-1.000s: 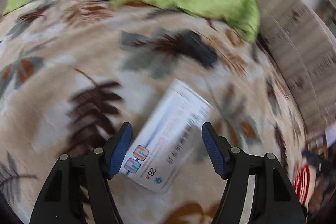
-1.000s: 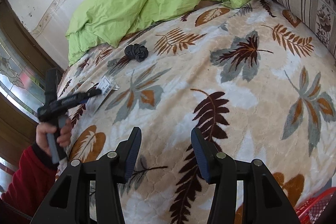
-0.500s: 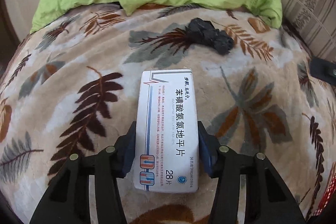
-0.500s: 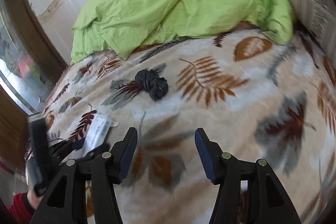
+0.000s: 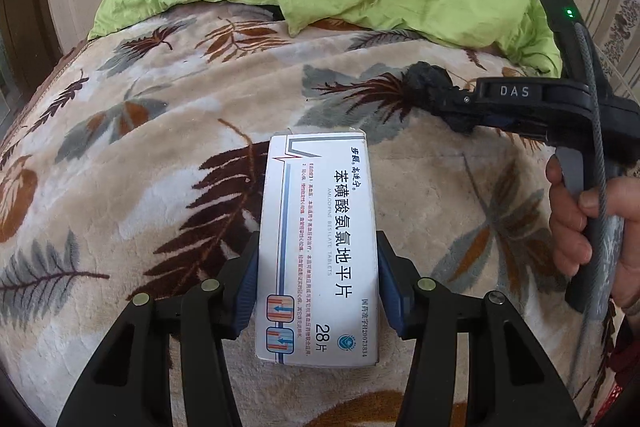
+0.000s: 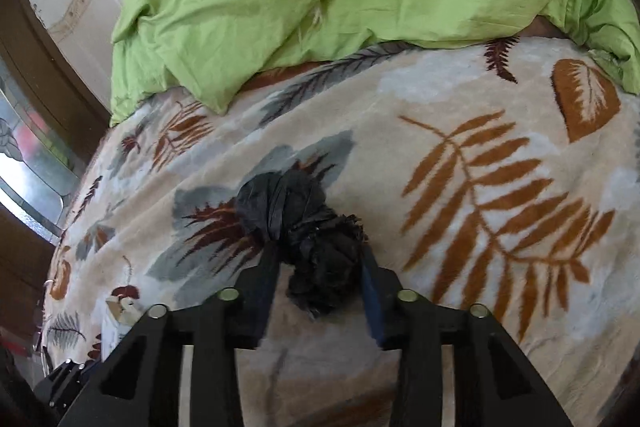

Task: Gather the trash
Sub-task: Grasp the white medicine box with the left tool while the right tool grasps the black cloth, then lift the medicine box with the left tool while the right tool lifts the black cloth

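White pill box (image 5: 318, 251) clamped flat in left tongs (image 5: 318, 283), above leaf blanket (image 5: 120, 187). Black crumpled bag (image 6: 304, 239) lying on blanket between spread right tongs (image 6: 318, 287): squeeze mid-bundle, lift straight, avoid pinching blanket pile.

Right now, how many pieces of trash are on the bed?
2. The box is clamped in the left hand-held gripper; the black bag sits between the right hand-held gripper's fingers. More may be hidden.
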Tool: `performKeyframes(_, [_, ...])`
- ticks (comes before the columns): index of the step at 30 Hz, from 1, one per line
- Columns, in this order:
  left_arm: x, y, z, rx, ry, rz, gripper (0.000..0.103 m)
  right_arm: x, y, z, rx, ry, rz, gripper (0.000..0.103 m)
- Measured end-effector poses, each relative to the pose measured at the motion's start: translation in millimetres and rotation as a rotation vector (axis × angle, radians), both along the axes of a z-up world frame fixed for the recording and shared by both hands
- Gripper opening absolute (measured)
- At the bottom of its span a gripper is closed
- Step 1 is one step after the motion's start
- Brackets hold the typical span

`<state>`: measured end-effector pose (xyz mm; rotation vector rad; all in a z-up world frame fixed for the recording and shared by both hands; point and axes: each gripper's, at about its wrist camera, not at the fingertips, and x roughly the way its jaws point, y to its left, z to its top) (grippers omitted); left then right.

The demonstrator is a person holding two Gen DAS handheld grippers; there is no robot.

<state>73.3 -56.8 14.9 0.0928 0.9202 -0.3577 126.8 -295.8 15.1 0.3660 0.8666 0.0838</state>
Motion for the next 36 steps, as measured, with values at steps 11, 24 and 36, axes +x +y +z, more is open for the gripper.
performKeyframes(11, [-52, 6, 33, -0.019, -0.054, 0.001, 0.051, -128, 26, 29, -0.036, -0.061, -0.056, 0.026])
performKeyframes(24, [-177, 46, 47, 0.012, -0.139, 0.079, 0.051, -282, 58, 62, -0.107, -0.175, -0.08, 0.026])
performKeyframes(36, [-179, 39, 44, 0.067, -0.182, 0.095, 0.051, -297, 37, 51, -0.047, -0.13, -0.16, 0.026])
